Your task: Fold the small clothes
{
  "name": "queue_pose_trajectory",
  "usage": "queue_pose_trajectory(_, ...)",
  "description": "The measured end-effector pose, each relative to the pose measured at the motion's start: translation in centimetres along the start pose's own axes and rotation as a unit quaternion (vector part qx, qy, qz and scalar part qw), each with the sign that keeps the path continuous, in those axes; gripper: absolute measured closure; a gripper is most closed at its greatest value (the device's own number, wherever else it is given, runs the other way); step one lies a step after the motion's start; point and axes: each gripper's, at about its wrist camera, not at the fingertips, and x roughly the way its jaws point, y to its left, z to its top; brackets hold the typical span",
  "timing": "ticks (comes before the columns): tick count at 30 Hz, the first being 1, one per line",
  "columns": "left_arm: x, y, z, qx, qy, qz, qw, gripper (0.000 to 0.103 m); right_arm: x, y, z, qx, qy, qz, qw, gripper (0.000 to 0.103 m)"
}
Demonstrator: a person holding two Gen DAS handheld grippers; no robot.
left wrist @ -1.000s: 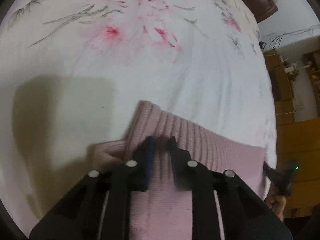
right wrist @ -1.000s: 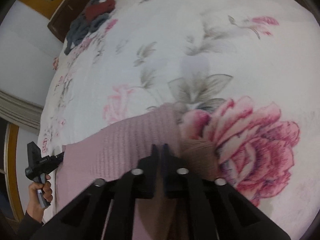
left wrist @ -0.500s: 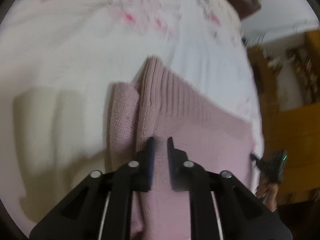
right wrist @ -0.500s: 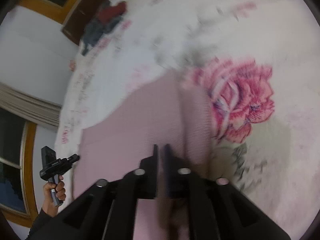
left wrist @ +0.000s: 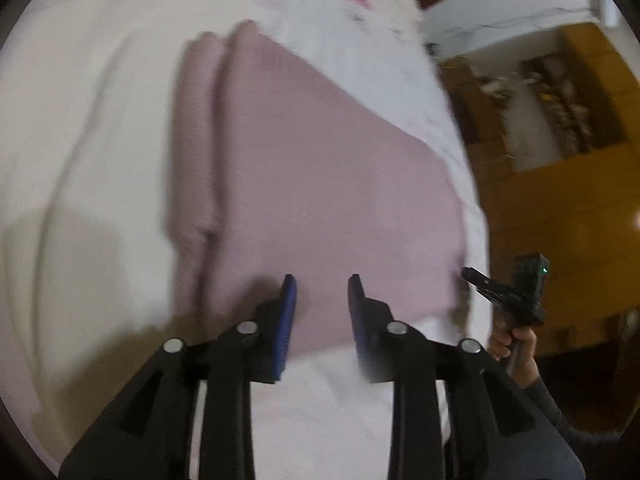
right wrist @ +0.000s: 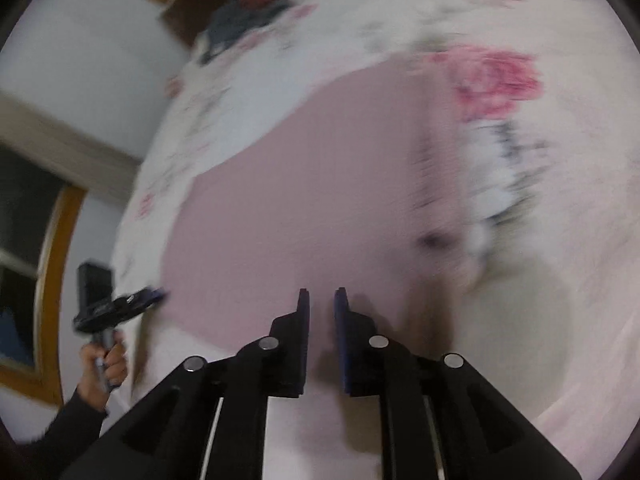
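Just ahead of both claws lies the pink knit garment (left wrist: 320, 176), flat on the floral bedsheet (left wrist: 92, 160). Left gripper (left wrist: 319, 286): jaws apart with a clear gap, nothing between them, tips over the garment's near hem. Right gripper (right wrist: 321, 298): jaws parted only narrowly, also holding nothing, tips likewise at the near edge. Each claw shows in the other's view, off to the side at a near corner of the garment, held by a hand (right wrist: 106, 360). Progress, as judged: one side panel or sleeve (left wrist: 192, 140) appears already turned in, a lengthwise band to the left of the left claw, its edge forming a ridge. Garment now reads as a rough rectangle. Remaining, probably: at least one fold across, near hem to far edge, then tidy. Appearance: soft pale pink knit, surface smooth, no bunching seen; motion blur hides the texture. Far beyond the right claw, a dark clothes pile (right wrist: 256, 4).
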Motion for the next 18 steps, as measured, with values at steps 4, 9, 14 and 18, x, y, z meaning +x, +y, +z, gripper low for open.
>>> queue_pose_trajectory(4, 1.8, 2.2, -0.7, -0.027, 0.03, 0.035, 0.9985, 0.081, 2.4, -2.2, -1.9, 0.029, 0.034, -0.032, 0.998, 0.103)
queue_pose_trajectory(9, -3.5, 1.2, 0.5, -0.024, -0.02, 0.026, 0.9992, 0.02, -1.2, 3.7, -3.1, -0.072, -0.006, -0.116, 0.991, 0.065)
queue_pose_trajectory(14, -7.1, 4.9, 3.8, -0.103, -0.04, 0.003, 0.9939, 0.016, 3.2, 15.6, -8.3, -0.304, 0.003, -0.222, 0.927, 0.039)
queue_pose_trajectory(18, -3.7, 4.6, 6.6, -0.13, -0.001, -0.019, 0.9914, 0.016, 9.7, 23.0, -14.2, -0.46, -0.023, -0.284, 0.841, 0.038)
